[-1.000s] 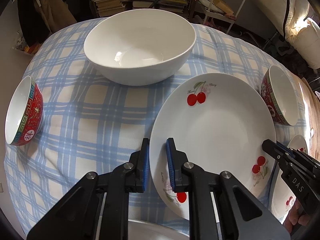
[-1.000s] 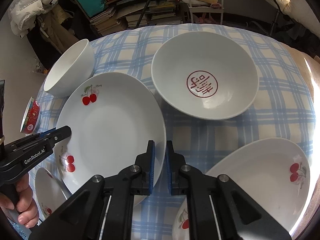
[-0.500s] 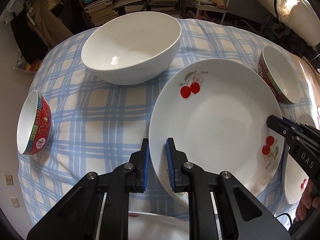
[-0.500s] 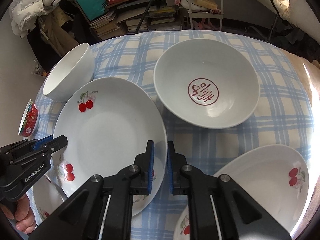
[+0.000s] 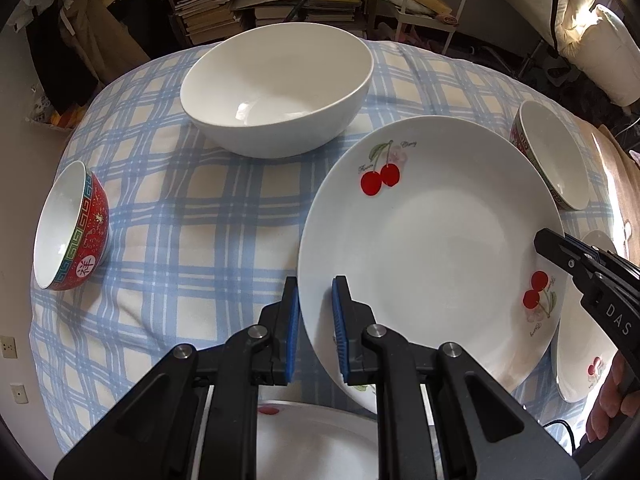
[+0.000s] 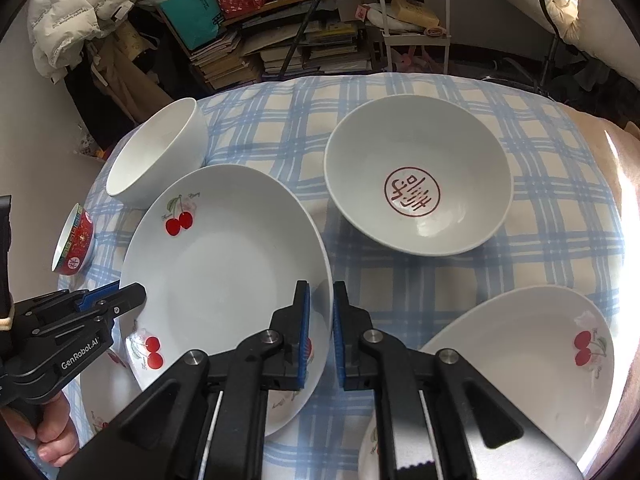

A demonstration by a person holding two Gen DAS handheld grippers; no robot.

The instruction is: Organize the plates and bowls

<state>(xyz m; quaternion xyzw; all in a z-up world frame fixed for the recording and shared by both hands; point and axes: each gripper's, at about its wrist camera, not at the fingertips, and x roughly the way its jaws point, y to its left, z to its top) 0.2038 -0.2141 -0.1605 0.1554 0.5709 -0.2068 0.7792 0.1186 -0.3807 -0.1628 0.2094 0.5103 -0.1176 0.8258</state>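
A white cherry plate (image 5: 432, 248) is held by both grippers at opposite rims, a little above the checked cloth. My left gripper (image 5: 314, 308) is shut on its left rim, with the edge between the blue pads. My right gripper (image 6: 320, 312) is shut on the right rim of the same cherry plate (image 6: 224, 272). Across the plate, each view shows the other gripper: the right gripper (image 5: 560, 248) and the left gripper (image 6: 116, 300). A big white bowl (image 5: 276, 88) stands behind the plate. A second cherry plate (image 6: 520, 360) lies at the near right.
A red patterned bowl (image 5: 72, 228) sits near the table's left edge, and a bowl with a red seal inside (image 6: 416, 196) at the far right. Another cherry plate (image 5: 316, 436) lies below my left gripper. Shelves of books stand behind the table.
Both grippers keep their hold on the plate. The left side has shifted and risen slightly, so the white bowl and the red bowl have slid across the left wrist view.
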